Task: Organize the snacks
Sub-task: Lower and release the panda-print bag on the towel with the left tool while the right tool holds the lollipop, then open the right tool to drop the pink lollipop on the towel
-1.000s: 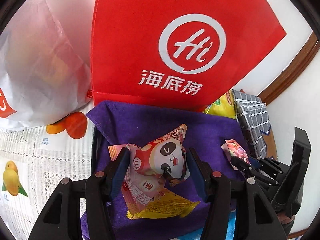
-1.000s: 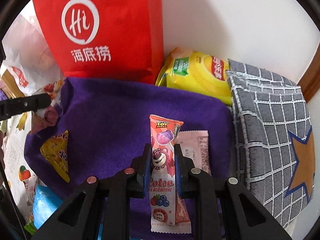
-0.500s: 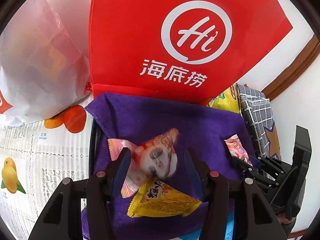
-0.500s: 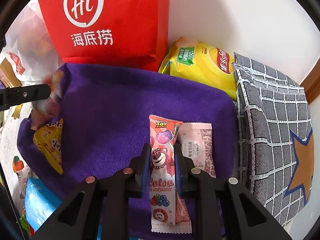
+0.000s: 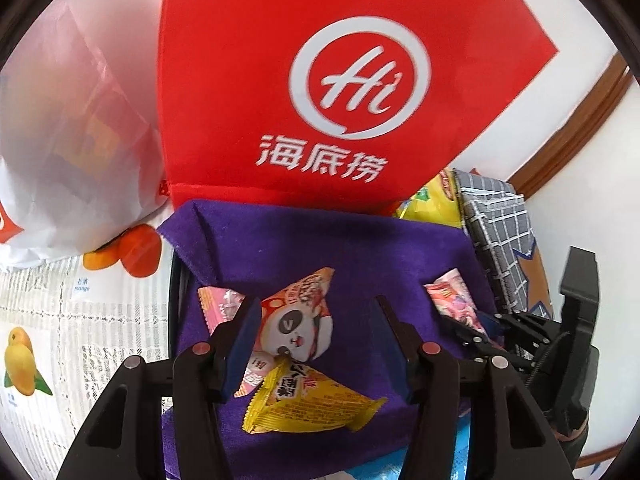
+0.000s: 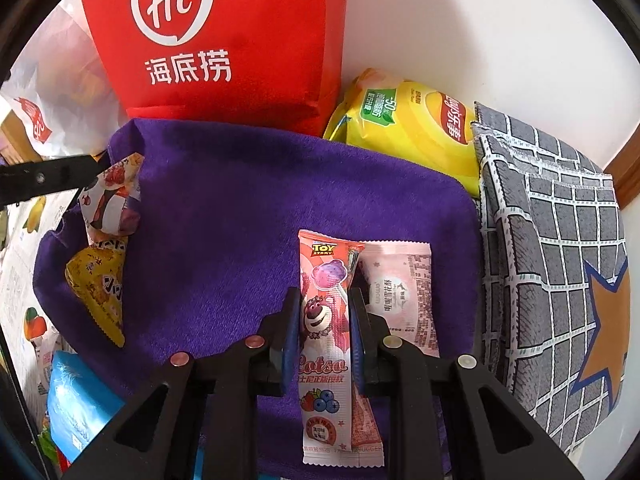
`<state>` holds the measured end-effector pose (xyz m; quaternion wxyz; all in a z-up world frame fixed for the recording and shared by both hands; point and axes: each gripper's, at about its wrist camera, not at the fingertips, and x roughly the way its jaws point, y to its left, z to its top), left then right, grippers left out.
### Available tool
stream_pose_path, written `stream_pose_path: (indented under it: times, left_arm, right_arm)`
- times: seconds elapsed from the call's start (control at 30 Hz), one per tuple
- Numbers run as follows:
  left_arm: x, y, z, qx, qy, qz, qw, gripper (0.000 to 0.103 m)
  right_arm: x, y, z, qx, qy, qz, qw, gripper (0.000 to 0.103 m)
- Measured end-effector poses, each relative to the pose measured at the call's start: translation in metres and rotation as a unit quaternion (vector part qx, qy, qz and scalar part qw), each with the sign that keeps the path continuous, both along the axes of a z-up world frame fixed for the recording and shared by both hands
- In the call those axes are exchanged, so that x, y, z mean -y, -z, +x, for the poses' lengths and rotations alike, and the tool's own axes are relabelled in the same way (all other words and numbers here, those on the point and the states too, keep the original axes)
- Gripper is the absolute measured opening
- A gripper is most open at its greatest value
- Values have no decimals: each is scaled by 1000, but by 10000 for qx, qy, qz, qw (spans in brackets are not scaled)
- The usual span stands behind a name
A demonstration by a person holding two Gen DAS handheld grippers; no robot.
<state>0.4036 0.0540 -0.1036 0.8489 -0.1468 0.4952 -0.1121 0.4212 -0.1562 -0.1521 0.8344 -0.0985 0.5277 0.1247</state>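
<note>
A purple cloth [image 5: 320, 248] [image 6: 240, 208] lies on the table. My left gripper [image 5: 314, 320] is open above it. A panda snack packet [image 5: 298, 320] lies on the cloth between the fingers, on top of a pink packet [image 5: 218, 300] and a yellow packet [image 5: 308, 404]. The panda packet also shows in the right wrist view [image 6: 112, 200]. My right gripper [image 6: 324, 312] is shut on a pink Lotso candy packet [image 6: 324, 320], held over the cloth. A pale pink packet [image 6: 400, 292] lies beside it on the cloth.
A red Haidilao bag [image 5: 340, 92] [image 6: 224, 40] stands behind the cloth. A white plastic bag [image 5: 68, 152] sits at the left. A yellow chip bag [image 6: 412, 120] and a grey checked pouch [image 6: 560, 272] lie at the right. A blue packet [image 6: 80, 400] lies at the near left.
The panda packet left my left gripper's fingers and dropped onto the cloth. My left gripper drew back a little. My right gripper kept hold of the Lotso packet.
</note>
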Motion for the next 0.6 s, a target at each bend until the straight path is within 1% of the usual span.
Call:
stream_pose_path:
  times: [0.07, 0.3, 0.37, 0.43, 0.5, 0.6]
  left_arm:
    - [1, -4, -1, 58, 24, -7, 10000, 60]
    - [-1, -13, -4, 140, 8, 55, 9999, 62]
    - [-4, -15, -5, 159, -7, 43, 9999, 63]
    - [-6, -17, -6, 177, -19, 32, 9998, 63]
    - [-7, -20, -7, 192, -35, 28, 9998, 63]
    - [-9, -26, -10, 239, -45, 11, 9997, 64]
  right_arm:
    - [-1, 0, 0, 7, -17, 22, 10000, 22]
    - [-3, 2, -1, -2, -66, 12, 10000, 25]
    - [-3, 2, -1, 0, -35, 19, 10000, 30]
    - [-3, -1, -2, 40, -18, 31, 10000, 33]
    - [-2, -8, -5, 127, -6, 44, 9999, 34]
    - [-2, -31, -10, 417, 48, 100, 9991, 42]
